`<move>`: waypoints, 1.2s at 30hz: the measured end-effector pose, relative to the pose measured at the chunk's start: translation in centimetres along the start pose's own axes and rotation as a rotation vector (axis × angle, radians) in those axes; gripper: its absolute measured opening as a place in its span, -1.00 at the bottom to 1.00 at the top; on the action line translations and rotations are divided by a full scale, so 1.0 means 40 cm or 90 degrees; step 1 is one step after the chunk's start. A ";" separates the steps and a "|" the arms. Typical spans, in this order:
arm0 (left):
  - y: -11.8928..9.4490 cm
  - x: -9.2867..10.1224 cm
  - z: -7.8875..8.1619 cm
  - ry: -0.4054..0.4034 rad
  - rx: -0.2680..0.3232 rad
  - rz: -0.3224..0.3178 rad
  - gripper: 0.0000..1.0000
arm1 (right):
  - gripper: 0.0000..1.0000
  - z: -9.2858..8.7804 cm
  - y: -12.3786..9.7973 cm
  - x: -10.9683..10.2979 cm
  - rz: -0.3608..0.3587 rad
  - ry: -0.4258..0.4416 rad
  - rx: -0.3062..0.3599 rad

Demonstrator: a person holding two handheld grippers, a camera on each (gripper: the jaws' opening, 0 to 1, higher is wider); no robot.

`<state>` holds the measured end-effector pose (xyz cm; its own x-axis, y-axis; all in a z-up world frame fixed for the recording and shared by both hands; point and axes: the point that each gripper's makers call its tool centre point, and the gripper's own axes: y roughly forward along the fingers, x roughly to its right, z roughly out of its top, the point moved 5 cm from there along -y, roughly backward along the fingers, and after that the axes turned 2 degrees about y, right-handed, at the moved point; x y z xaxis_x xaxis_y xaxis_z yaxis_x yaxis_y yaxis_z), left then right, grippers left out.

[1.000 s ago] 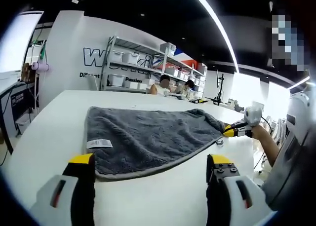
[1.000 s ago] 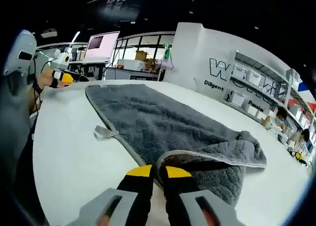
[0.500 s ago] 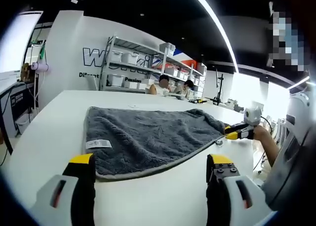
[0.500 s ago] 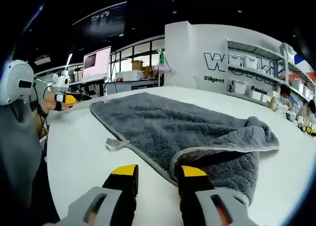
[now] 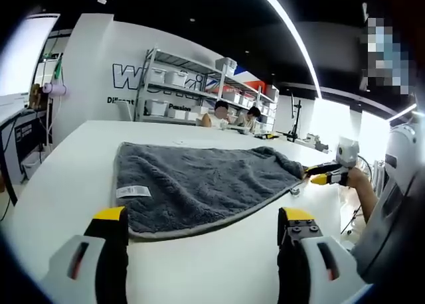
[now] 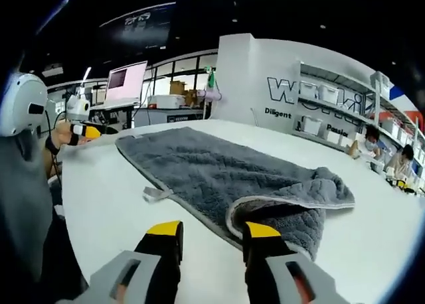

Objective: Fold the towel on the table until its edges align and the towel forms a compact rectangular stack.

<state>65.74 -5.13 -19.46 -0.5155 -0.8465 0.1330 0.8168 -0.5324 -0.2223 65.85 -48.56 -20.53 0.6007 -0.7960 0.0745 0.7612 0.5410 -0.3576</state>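
Towel (image 6: 219,174) lay spread across the white worktop (image 6: 106,204), one corner folded over, moments after the right gripper (image 6: 212,234) let that corner go, fingers wide and empty. The left gripper (image 5: 202,221) hovered open near the worktop's near edge; folding had barely begun.

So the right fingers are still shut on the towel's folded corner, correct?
No. In the right gripper view the right gripper is open, its fingers apart, the towel's folded corner lying free on the table.

Wall lettering (image 5: 136,78) partly hidden by shelving (image 5: 192,85); wording perhaps unreadable.
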 end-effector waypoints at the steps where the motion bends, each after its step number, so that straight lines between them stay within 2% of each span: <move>1: 0.000 0.000 0.001 0.001 0.001 0.000 0.96 | -0.23 0.001 -0.009 0.007 -0.012 0.003 0.005; 5: -0.001 -0.001 0.002 0.001 0.003 0.001 0.97 | -0.13 -0.006 -0.048 0.036 -0.075 0.025 0.021; 9: 0.000 -0.002 -0.002 -0.001 0.001 -0.001 0.97 | -0.03 -0.021 -0.075 0.059 -0.113 0.047 0.024; 12: 0.001 -0.001 -0.002 -0.001 0.001 -0.001 0.97 | 0.09 -0.033 -0.098 0.078 -0.151 0.088 0.036; 22: 0.004 0.000 -0.002 -0.001 0.000 -0.003 0.97 | 0.41 -0.051 -0.156 0.119 -0.232 0.167 0.093; 26: 0.007 0.004 -0.004 0.000 0.000 -0.007 0.97 | 0.57 -0.061 -0.165 0.126 -0.243 0.199 0.106; 36: 0.005 0.006 -0.003 0.002 -0.002 -0.007 0.97 | 0.74 -0.085 -0.186 0.141 -0.272 0.256 0.122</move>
<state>65.75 -5.44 -19.57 -0.5254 -0.8405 0.1324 0.8102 -0.5417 -0.2241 62.75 -58.01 -20.62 0.1224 -0.9728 -0.1965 0.9671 0.1615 -0.1968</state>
